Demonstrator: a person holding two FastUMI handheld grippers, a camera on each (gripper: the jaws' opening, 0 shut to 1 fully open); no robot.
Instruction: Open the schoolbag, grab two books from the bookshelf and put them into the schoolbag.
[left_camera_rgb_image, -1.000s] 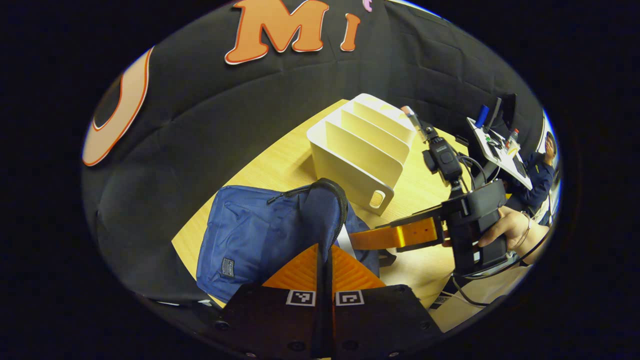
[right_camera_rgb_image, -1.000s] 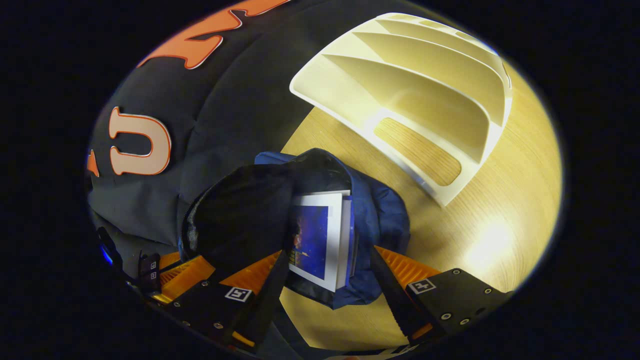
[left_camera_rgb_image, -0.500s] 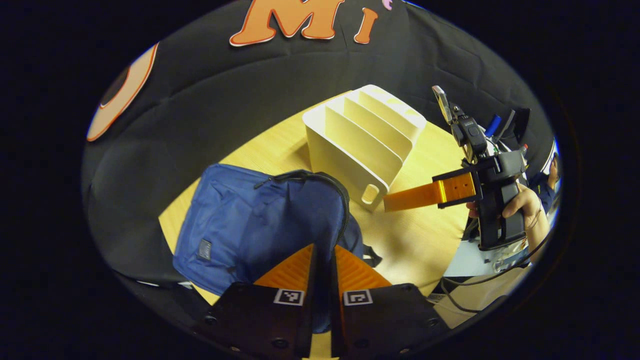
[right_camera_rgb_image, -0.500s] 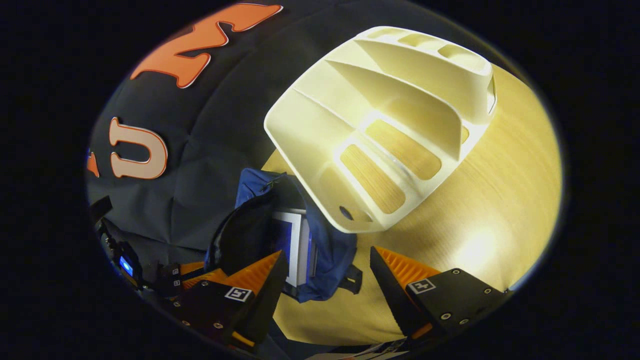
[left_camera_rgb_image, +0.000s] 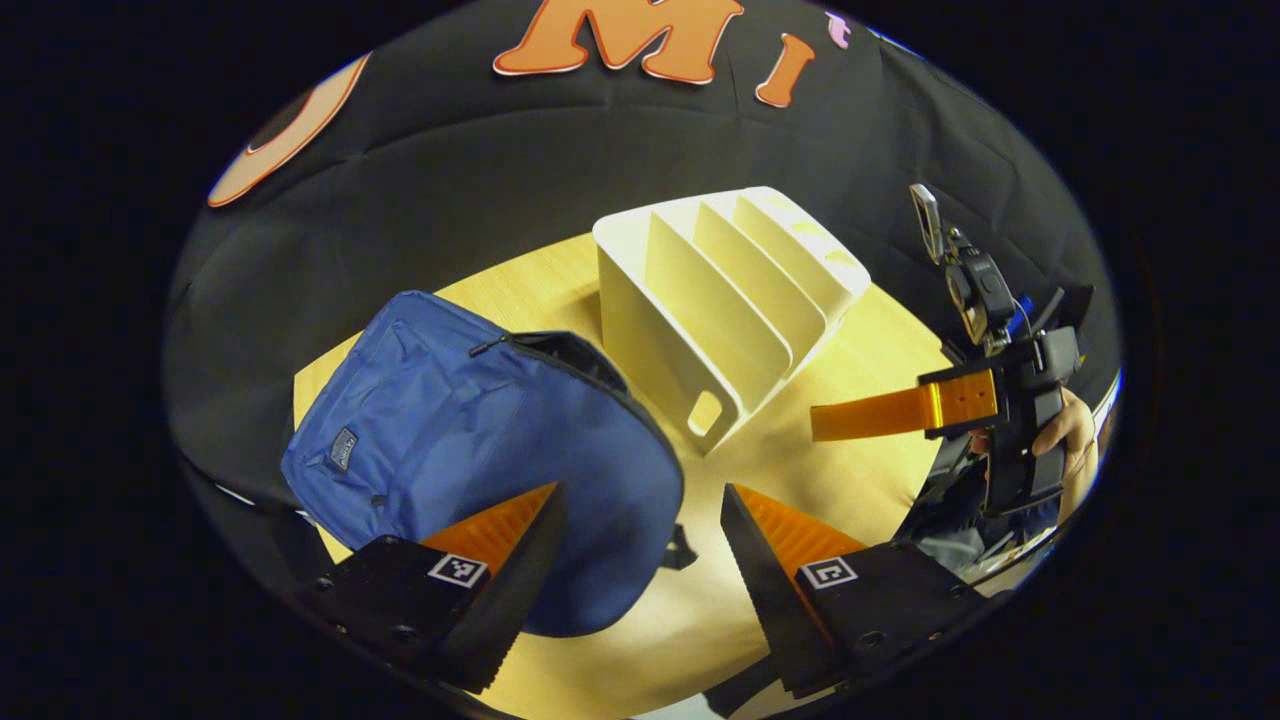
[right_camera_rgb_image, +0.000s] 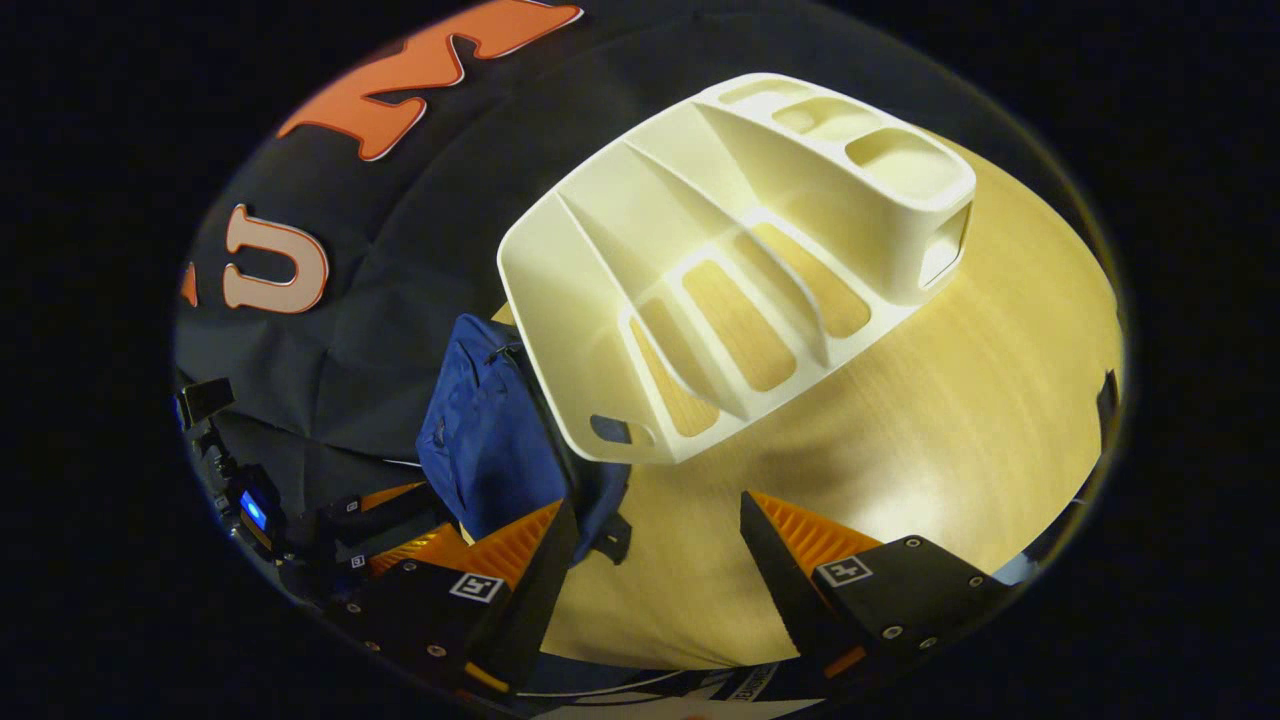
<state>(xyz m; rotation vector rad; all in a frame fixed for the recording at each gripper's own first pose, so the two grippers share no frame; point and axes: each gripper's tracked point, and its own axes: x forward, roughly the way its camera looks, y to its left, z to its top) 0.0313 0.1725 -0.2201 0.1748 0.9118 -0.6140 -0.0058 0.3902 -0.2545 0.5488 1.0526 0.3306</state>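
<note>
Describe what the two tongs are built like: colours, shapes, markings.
Both tongs, left and right, have two ribbed orange wedge fingers on black blocks with square black-and-white marker tags and screws. Seen from the left gripper view, the right tongs have a black handle.

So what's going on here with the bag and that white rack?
A person holds a gripper in each hand over a wooden table. The left gripper and the right gripper are both open, holding nothing. The blue schoolbag lies beside the white bookshelf, whose slots look empty.
</note>
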